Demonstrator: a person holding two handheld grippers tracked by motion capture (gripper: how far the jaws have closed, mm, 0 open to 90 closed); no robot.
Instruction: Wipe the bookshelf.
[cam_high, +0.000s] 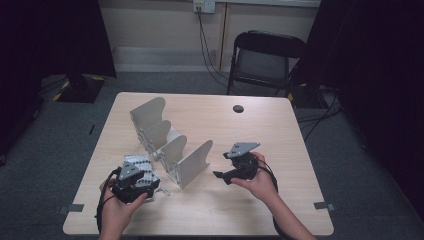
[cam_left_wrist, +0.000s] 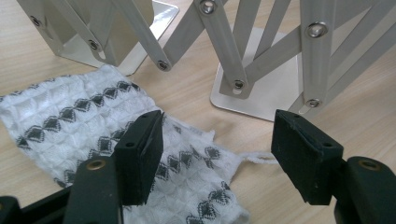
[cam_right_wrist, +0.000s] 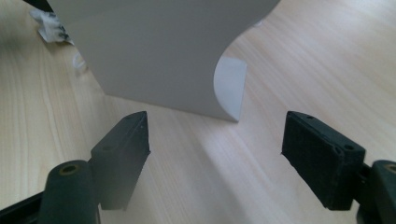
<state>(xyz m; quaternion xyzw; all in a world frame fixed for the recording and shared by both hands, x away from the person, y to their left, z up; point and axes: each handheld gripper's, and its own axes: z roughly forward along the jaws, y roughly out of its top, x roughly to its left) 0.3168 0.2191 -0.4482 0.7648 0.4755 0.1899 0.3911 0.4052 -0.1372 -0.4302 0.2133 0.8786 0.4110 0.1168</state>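
Left gripper (cam_left_wrist: 217, 156) jaws spread, hovering over the white cloth (cam_left_wrist: 93, 140) with black diamond pattern; nothing pinched. Cloth lies flat on the table (cam_high: 260, 125), just beside the near end of the folding metal rack (cam_high: 170, 145), on its left. Right gripper (cam_right_wrist: 217, 158) jaws spread and empty, on the rack's right side, near its last panel, not touching.

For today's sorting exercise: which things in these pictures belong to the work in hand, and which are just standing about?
In the work:
- patterned white cloth, under the open left gripper
- expanding metal file rack, beside the cloth
- right gripper, open, facing the rack's end divider

Just about:
- black folding chair behind the table
- wall socket with cables
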